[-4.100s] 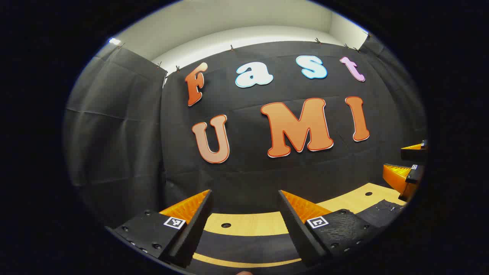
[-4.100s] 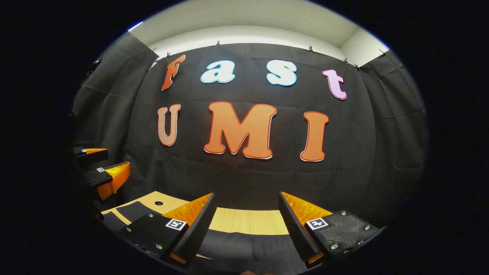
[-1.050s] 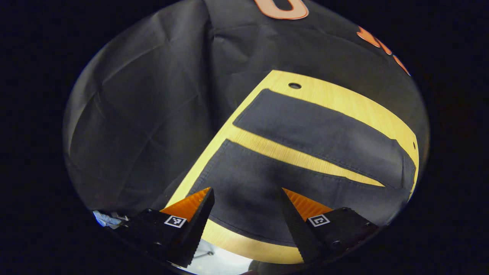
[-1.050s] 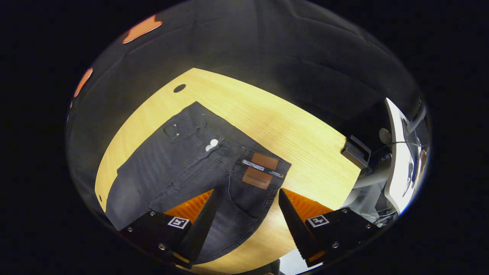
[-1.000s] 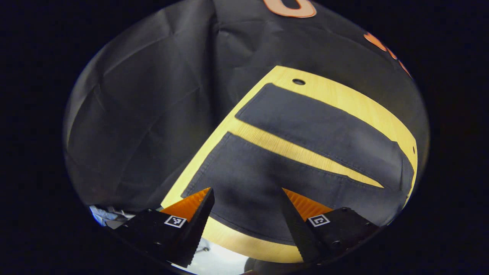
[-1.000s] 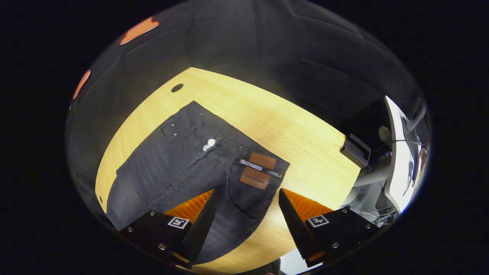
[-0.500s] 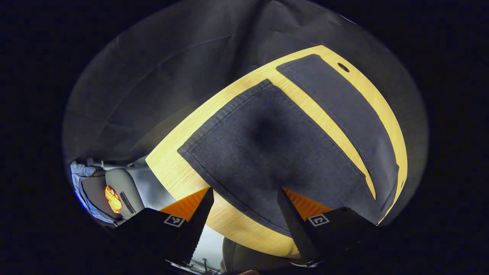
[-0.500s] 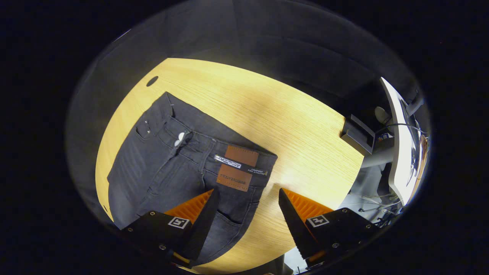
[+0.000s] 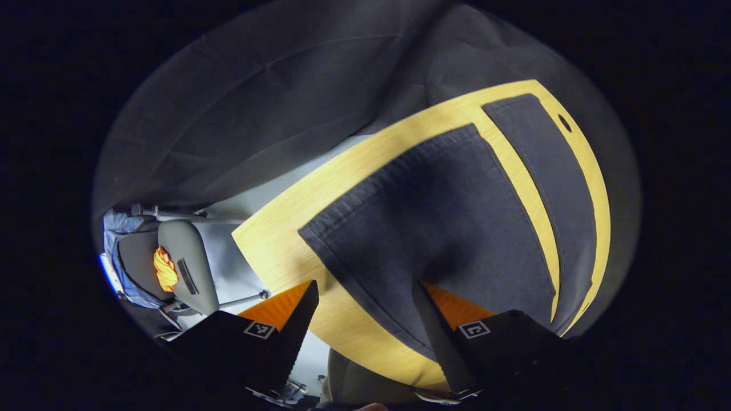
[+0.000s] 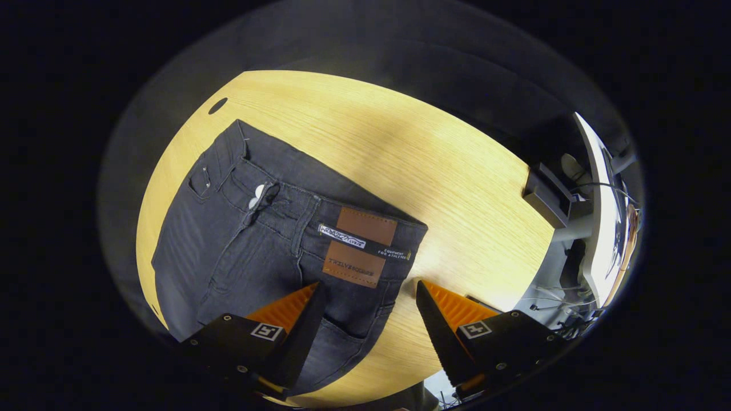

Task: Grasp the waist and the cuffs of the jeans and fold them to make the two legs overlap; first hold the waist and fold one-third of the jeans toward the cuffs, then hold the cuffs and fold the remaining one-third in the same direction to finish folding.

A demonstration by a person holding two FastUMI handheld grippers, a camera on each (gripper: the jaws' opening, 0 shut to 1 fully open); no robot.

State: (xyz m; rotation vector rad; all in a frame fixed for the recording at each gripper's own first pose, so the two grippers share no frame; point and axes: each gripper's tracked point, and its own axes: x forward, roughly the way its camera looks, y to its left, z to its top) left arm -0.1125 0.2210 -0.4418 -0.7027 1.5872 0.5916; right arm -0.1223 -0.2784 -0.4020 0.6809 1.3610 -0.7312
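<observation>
Both my grippers have swung down from the booth wall. My left gripper (image 9: 365, 319), fingers spread, hovers over the near cuff (image 9: 394, 177) of the dark grey denim jeans (image 10: 257, 251) lying flat on the light wooden desk (image 10: 457, 188). My right gripper (image 10: 368, 319), also released, hangs over the waist (image 10: 320, 211) by the front edge; the leg fold can begin.

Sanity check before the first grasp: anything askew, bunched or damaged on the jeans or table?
Nothing stands out. The jeans lie flat on the table, waist unfolded, both legs straight with a strip of table between them, cuffs flat. The left gripper and right gripper are open above the denim, holding nothing.
</observation>
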